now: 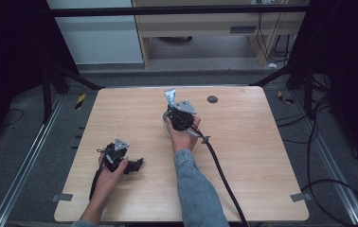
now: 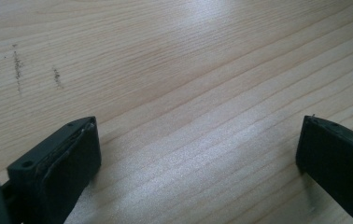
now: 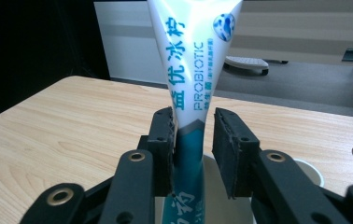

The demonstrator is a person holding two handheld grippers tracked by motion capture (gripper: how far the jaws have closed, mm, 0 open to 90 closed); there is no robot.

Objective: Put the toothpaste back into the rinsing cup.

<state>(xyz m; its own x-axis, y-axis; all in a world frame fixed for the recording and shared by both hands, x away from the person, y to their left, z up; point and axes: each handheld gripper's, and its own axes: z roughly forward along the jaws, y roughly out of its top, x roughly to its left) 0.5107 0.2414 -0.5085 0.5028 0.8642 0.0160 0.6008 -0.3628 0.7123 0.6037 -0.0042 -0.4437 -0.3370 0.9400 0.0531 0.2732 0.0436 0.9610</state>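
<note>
From the high view I see the left gripper [image 1: 137, 164] lying low on the near-left part of the wooden bench [image 1: 253, 142], held by the left hand [image 1: 108, 171] with the forearm entering from the near edge; in the left gripper view its jaws stand wide apart over bare wood grain, with faint dark scuff marks [image 2: 18, 70] on the surface beyond them. The right gripper [image 1: 171, 108] is raised near the bench centre, toward the far side, with the right hand [image 1: 183, 137] wrapped around its body and the denim sleeve [image 1: 198, 189] sloping back to the near edge; its black cable [image 1: 219, 168] trails toward the near right. In the right gripper view I see the jaws closed narrowly on a white and teal tube [image 3: 191, 60], which stands upright with its flat crimped end uppermost above a white cup [image 3: 305, 170]. The tube carries the word "PROBIOTIC" beside blue Chinese characters and a round blue emblem. A dark round disc [image 1: 212, 99] is set in the bench at the far side.
</note>
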